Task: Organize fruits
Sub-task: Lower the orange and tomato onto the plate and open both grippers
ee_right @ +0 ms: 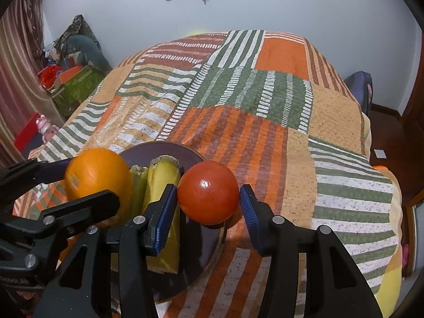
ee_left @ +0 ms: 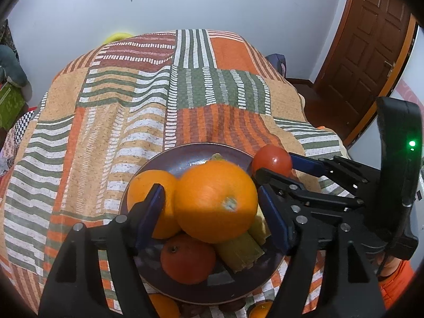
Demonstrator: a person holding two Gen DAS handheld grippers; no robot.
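My left gripper (ee_left: 210, 206) is shut on a large orange (ee_left: 216, 201) and holds it above a dark plate (ee_left: 182, 156). On the plate lie a second orange (ee_left: 148, 185), a darker reddish orange (ee_left: 188, 258) and yellow-green cane pieces (ee_left: 238, 249). My right gripper (ee_right: 209, 206) is shut on a red tomato (ee_right: 208, 192) over the plate's right rim (ee_right: 212, 259). The tomato also shows in the left wrist view (ee_left: 271, 160). The held orange (ee_right: 98, 180) and cane pieces (ee_right: 163, 201) show in the right wrist view.
The plate sits on a bed with an orange, green and white striped cover (ee_left: 148, 100). More small oranges (ee_left: 164, 306) lie near the plate's near edge. A wooden door (ee_left: 371, 47) stands at the right; boxes and clutter (ee_right: 71, 79) at the left.
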